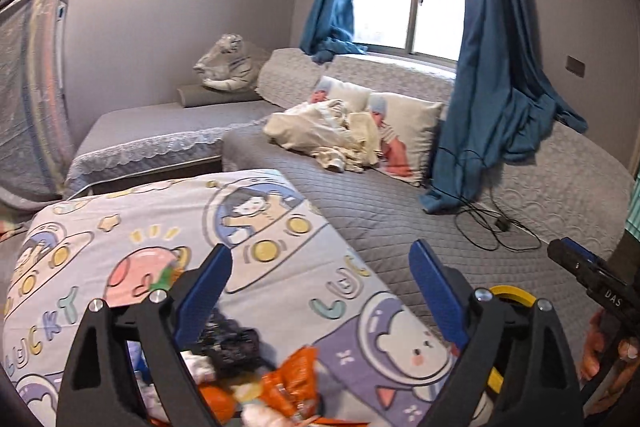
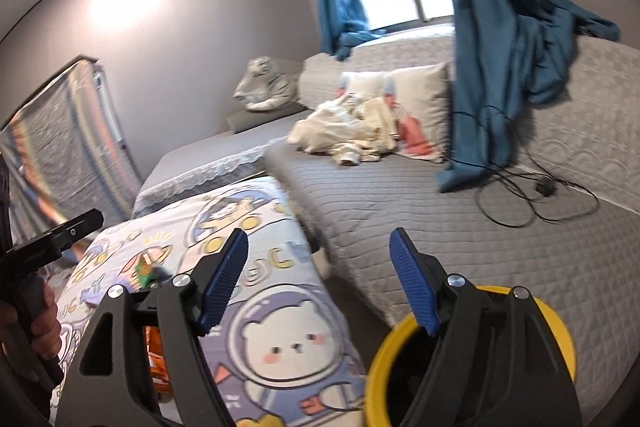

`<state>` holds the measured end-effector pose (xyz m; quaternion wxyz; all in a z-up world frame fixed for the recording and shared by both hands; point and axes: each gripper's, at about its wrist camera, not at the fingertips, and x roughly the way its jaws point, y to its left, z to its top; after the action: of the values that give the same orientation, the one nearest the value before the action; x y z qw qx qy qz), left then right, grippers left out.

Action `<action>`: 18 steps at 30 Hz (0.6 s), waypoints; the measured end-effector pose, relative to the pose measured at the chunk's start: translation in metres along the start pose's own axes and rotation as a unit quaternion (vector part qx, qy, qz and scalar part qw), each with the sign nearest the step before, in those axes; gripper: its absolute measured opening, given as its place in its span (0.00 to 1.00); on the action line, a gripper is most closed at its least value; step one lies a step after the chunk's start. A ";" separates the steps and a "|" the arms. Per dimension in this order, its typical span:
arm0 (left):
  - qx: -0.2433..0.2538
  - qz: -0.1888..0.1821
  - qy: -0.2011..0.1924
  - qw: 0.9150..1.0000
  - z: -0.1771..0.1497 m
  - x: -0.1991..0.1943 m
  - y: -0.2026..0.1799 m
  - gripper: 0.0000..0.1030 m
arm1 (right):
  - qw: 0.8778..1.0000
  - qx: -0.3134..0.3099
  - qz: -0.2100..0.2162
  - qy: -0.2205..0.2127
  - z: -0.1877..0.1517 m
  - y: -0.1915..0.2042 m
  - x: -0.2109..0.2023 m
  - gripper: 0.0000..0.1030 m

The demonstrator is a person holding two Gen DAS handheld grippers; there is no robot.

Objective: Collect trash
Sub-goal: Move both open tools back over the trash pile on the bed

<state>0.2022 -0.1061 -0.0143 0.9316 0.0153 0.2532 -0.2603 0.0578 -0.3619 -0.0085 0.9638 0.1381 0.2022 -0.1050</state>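
Standing wide apart and gripping nothing, the left gripper (image 1: 320, 267) and right gripper (image 2: 318, 255) hang over the cartoon-print quilt (image 1: 280, 259), where the orange wrapper (image 1: 290, 383) lies amid other litter, with the yellow bin (image 2: 384, 359) just beside the quilt.

The cartoon-printed pale cotton sheet (image 1: 280, 267) bears "LUCKY" in pastel letters at its nine o'clock edge, and partly again toward three o'clock. The black plastic gripper handle (image 1: 612, 293) reads "DAS".
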 end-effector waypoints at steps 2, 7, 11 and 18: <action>-0.009 0.013 0.000 1.000 -0.002 -0.005 0.015 0.86 | 1.000 -0.007 0.015 0.007 -0.002 0.013 0.007 0.70; -0.026 0.043 0.003 0.999 -0.014 -0.015 0.047 0.89 | 0.998 -0.029 0.049 0.033 -0.012 0.052 0.025 0.70; -0.041 0.063 0.007 0.997 -0.025 -0.021 0.075 0.90 | 0.995 -0.043 0.076 0.056 -0.021 0.080 0.041 0.71; -0.067 0.098 0.023 0.993 -0.047 -0.022 0.122 0.90 | 0.989 -0.064 0.104 0.084 -0.037 0.116 0.061 0.71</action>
<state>0.2246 0.0174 -0.0575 0.9454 -0.0166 0.2887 -0.1501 0.1294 -0.2499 -0.0410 0.9560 0.1043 0.2733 0.0207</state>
